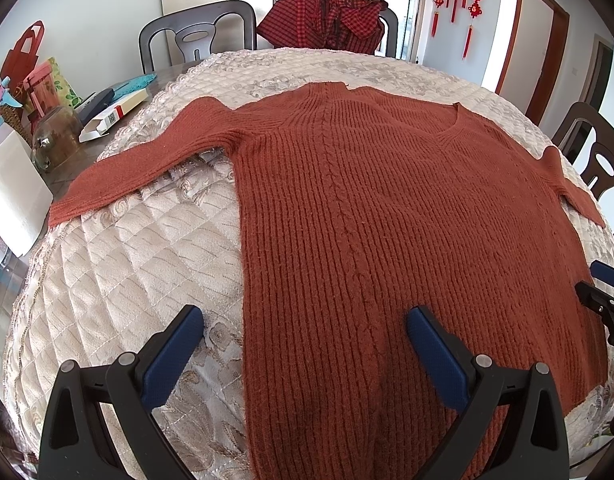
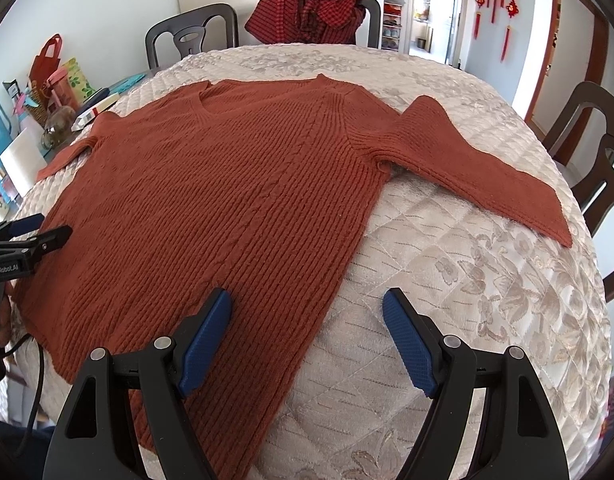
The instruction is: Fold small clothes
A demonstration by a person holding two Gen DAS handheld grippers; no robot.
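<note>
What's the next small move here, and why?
Probably lower the left gripper onto the sweater side edge and pinch. The sweater lies flat and unfolded, sleeves spread, on the quilted cover; both grippers' jaws are open and empty, right gripper likewise straddling its edge.

Left wrist view: low, close above sweater [image 1: 387, 220] hem, left side, facing forward toward collar and chairs. Right wrist view: equivalent position at right side. Shared: sweater, quilted table cover [image 2: 467, 280], far chairs, opposite gripper at frame edge.
</note>
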